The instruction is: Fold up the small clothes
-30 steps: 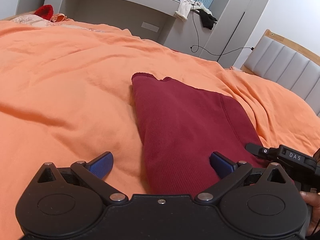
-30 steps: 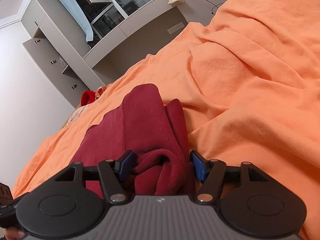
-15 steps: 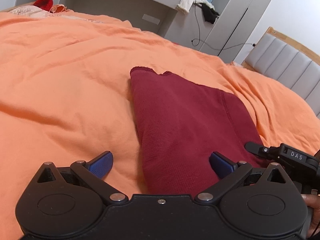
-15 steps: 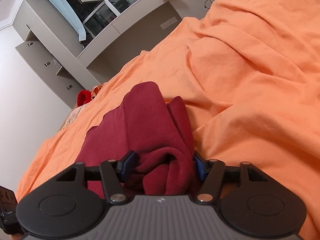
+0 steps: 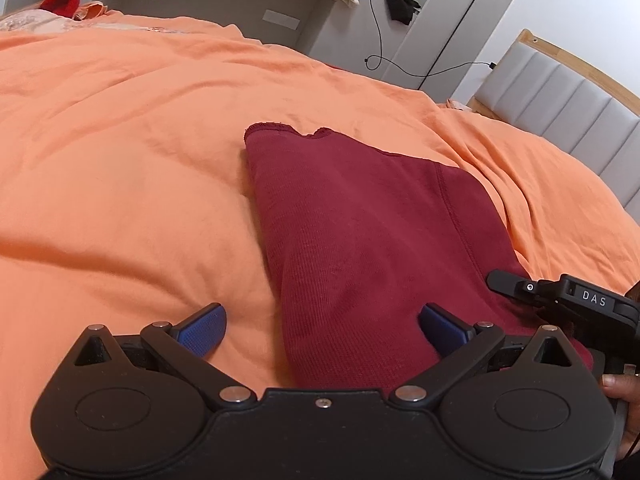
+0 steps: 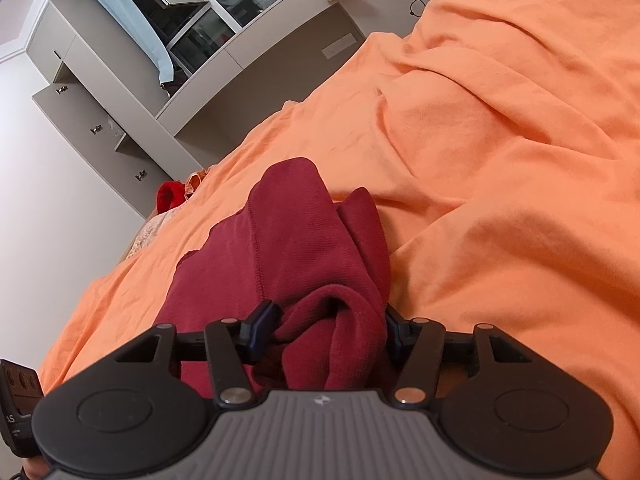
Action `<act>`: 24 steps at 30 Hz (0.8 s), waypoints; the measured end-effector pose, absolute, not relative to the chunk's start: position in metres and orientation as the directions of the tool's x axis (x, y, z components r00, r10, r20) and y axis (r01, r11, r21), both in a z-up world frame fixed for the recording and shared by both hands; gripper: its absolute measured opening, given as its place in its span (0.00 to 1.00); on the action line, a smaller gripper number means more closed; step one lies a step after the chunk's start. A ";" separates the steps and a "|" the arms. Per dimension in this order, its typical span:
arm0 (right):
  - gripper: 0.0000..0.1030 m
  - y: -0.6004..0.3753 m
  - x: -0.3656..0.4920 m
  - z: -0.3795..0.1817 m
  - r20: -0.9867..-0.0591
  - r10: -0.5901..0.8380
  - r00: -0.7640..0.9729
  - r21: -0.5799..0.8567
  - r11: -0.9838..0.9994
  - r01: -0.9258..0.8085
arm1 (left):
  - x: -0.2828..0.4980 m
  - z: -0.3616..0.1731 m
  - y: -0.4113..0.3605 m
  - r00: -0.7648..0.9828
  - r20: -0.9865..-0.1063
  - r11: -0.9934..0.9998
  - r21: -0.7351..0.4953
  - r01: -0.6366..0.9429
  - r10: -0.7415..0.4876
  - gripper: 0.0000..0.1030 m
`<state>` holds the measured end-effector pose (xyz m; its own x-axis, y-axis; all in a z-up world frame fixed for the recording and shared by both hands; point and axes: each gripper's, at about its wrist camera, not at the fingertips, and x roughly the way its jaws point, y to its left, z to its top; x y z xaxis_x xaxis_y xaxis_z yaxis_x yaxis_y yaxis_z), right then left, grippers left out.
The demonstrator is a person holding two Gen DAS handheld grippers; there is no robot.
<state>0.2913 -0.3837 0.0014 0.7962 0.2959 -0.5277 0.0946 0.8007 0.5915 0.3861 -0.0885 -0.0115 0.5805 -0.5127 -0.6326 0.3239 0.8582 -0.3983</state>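
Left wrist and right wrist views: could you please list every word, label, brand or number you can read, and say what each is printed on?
"DAS": white letters on the black body of the right gripper, left wrist view.
"AS": on the left gripper's black body at the frame edge, right wrist view; cut off, only partly legible.
A small pale logo on the right gripper's grey housing: a symbol, no letters.
Wall plate: no legible text.
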 end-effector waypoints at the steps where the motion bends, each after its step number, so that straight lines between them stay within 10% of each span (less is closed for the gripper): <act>1: 0.58 -0.383 0.292 0.002 -0.529 0.292 0.797 0.589 0.803 0.097 | 0.386 -0.011 -0.089 0.580 -0.634 0.859 -0.396 0.326 -0.512 1.00; 7: 0.55 -0.377 0.291 0.008 -0.536 0.279 0.796 0.577 0.810 0.104 | 0.385 -0.007 -0.090 0.577 -0.635 0.858 -0.392 0.332 -0.513 0.95; 24: 0.31 -0.332 0.277 0.046 -0.434 0.245 0.867 0.398 0.915 -0.059 | 0.373 0.012 -0.099 0.642 -0.569 0.856 -0.395 0.335 -0.514 0.24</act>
